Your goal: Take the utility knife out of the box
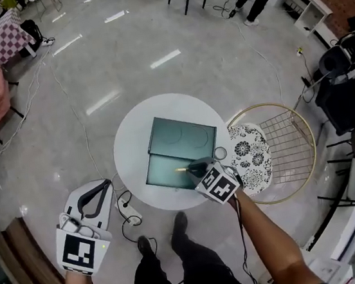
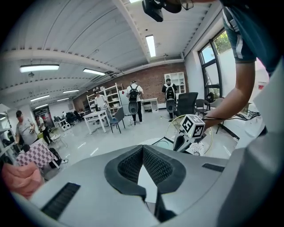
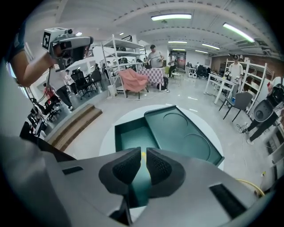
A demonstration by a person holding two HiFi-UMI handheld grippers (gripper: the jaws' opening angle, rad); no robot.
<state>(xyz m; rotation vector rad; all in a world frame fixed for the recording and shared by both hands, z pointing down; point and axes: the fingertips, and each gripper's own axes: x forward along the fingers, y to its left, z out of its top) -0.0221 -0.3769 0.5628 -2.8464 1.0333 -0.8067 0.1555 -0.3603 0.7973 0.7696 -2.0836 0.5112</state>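
L tool (image 2: 143, 148) hangs low by the person's side, well off the table, pads meeting at the tips, nothing in them. R tool (image 1: 196, 167) is over the near half of the open dark green box (image 1: 161, 173). Its pads are drawn to a thin slit w/ the slim yellow utility knife (image 1: 180, 169) at the tips. Looks pinched, tho only by its end. Knife's inside the box, poking ahead of the tool. Best bet: firm squeeze, lift straight up, clear the box wall before swinging out over the round white table (image 1: 132, 144). Flat green lid (image 1: 182, 136) lies open behind, no obstacle.
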